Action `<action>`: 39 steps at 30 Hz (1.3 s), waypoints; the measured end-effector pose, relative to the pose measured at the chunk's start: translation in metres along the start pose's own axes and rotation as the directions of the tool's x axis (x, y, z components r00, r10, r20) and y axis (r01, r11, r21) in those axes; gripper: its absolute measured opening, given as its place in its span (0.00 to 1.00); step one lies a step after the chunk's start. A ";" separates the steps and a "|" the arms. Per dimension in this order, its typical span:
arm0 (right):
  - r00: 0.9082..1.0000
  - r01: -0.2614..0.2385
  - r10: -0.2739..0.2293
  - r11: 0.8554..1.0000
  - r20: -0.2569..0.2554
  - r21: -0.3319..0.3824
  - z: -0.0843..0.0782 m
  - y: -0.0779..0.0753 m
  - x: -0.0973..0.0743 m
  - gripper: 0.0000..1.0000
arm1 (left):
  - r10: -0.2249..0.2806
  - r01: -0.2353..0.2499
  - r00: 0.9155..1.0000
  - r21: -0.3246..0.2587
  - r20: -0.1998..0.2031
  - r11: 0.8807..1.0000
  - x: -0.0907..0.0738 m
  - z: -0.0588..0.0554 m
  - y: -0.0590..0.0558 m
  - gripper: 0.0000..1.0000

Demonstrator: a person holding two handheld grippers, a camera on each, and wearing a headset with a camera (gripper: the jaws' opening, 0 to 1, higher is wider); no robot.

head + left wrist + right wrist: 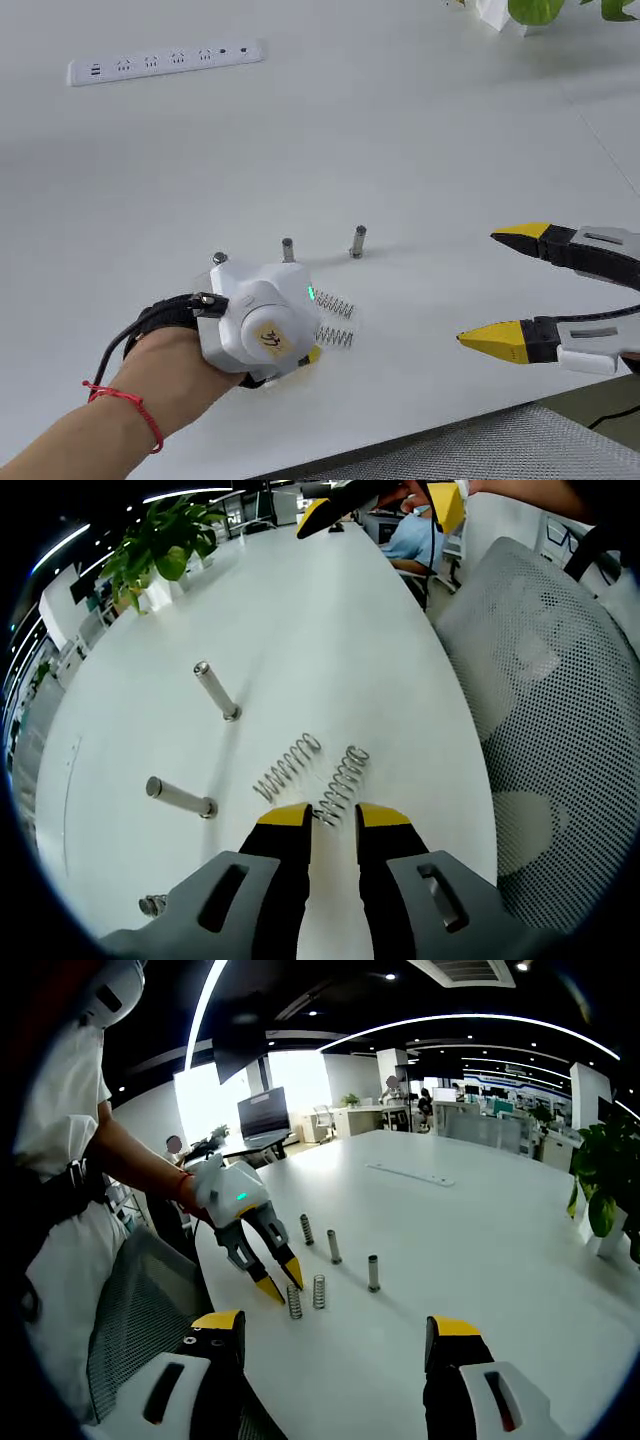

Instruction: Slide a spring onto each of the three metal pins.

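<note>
Closing the slightly parted left claw (335,816) squarely on the spring (342,780) should prevent rolling; the right claw (335,1322) is released.

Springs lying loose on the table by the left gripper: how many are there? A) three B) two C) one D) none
B: the left gripper view shows a spring and a second spring lying side by side on the table, just ahead of the left gripper.
</note>
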State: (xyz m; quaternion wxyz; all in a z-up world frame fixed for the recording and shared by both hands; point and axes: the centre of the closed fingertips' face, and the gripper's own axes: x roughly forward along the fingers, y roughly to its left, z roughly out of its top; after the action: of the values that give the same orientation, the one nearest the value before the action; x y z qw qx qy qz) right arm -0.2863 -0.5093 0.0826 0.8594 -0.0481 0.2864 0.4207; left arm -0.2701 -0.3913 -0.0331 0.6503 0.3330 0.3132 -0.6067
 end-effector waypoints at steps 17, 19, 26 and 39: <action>1.000 -0.002 0.002 1.000 0.006 0.001 0.000 0.002 0.002 0.72 | -0.004 0.004 1.000 -0.023 -0.023 1.000 0.002 -0.001 -0.001 0.09; 1.000 -0.003 0.003 1.000 0.006 0.002 0.000 0.002 0.003 0.71 | -0.007 0.006 1.000 -0.026 -0.026 1.000 0.002 -0.001 -0.001 0.08; 1.000 -0.011 0.011 1.000 0.008 -0.001 0.001 0.006 0.006 0.71 | -0.024 0.023 0.999 -0.074 -0.022 0.997 0.001 -0.002 -0.005 0.08; 0.999 -0.034 0.034 0.999 0.006 -0.004 0.003 0.013 0.013 0.70 | -0.041 0.042 0.999 -0.132 0.016 0.990 -0.003 -0.003 -0.014 0.07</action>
State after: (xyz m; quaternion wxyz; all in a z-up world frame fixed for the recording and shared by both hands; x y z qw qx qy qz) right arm -0.2890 -0.4911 0.0804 0.8530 -0.0437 0.2839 0.4358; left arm -0.2846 -0.3874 -0.0333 0.6603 0.2785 0.3553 -0.6002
